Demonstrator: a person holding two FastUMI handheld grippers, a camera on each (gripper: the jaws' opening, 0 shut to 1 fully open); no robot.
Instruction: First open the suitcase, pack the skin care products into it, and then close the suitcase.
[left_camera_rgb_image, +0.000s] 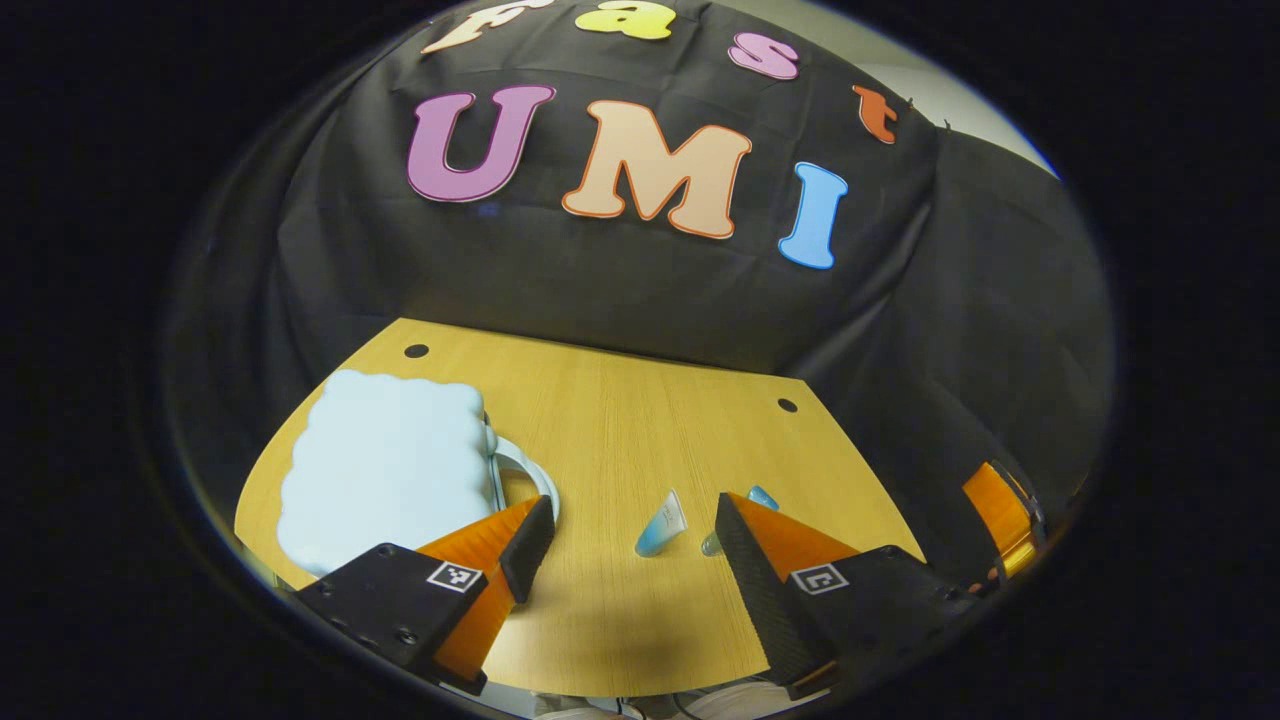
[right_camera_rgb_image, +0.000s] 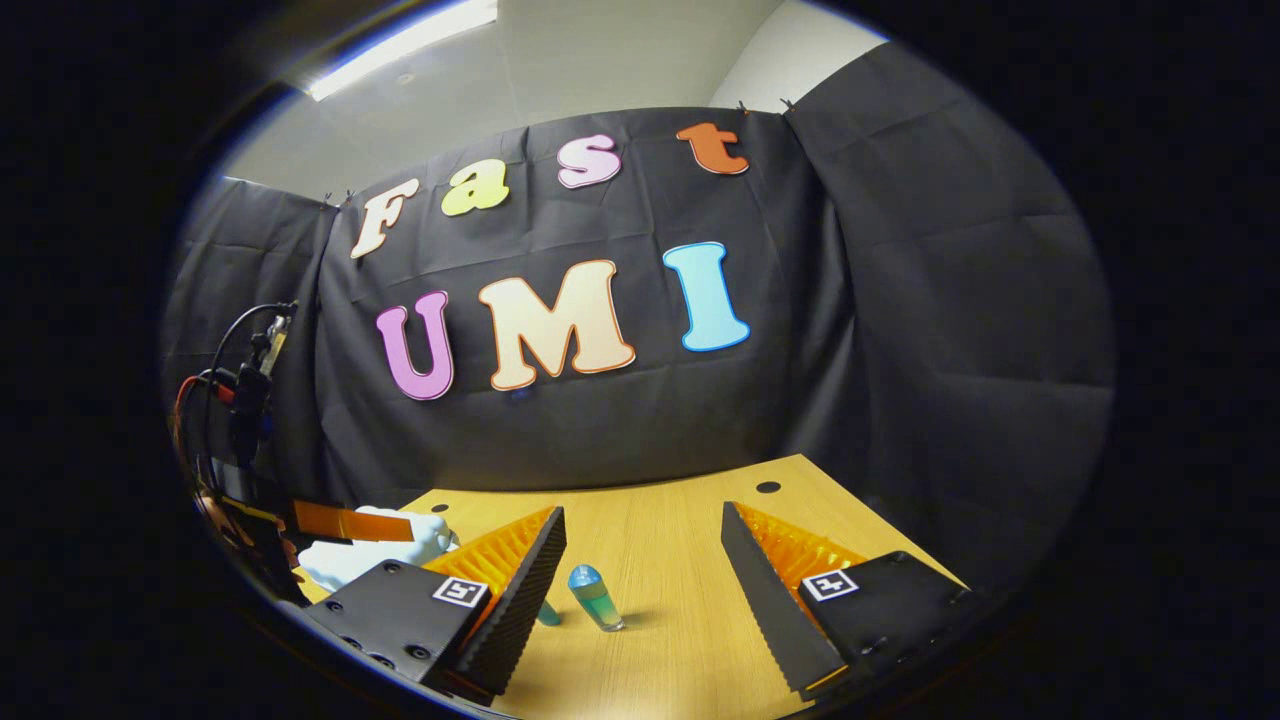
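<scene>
Firstly, left gripper view: left tool (left_camera_rgb_image: 630, 540) low over the light wooden worktop (left_camera_rgb_image: 620, 430), its fingers spread wide with nothing between them; pale blue cloud-edged suitcase (left_camera_rgb_image: 385, 465) lying flat and closed at the worktop's left side, its white looped handle (left_camera_rgb_image: 525, 470) facing the middle, just beyond the left finger; small translucent blue cosmetic tube (left_camera_rgb_image: 662, 525) standing on the worktop in the gap ahead of the fingers; second small blue-capped clear bottle (left_camera_rgb_image: 758, 498) just beside it, partly hidden behind the right finger; right tool (left_camera_rgb_image: 1003, 520) at the far right edge, off the worktop's corner, its opening not clear from here; two dark round holes (left_camera_rgb_image: 416, 351) near the worktop's back edge.

Next, right gripper view: right tool (right_camera_rgb_image: 645, 570) likewise held wide apart and empty; blue-capped bottle (right_camera_rgb_image: 595, 597) with greenish contents standing upright on the worktop (right_camera_rgb_image: 660, 530) between the fingers, nearer the left one, touching neither; cosmetic tube (right_camera_rgb_image: 548, 613) a sliver behind that finger; suitcase (right_camera_rgb_image: 375, 555) at the far left; left tool (right_camera_rgb_image: 352, 522) over it, with black and red cables (right_camera_rgb_image: 225, 380) rising above.
</scene>
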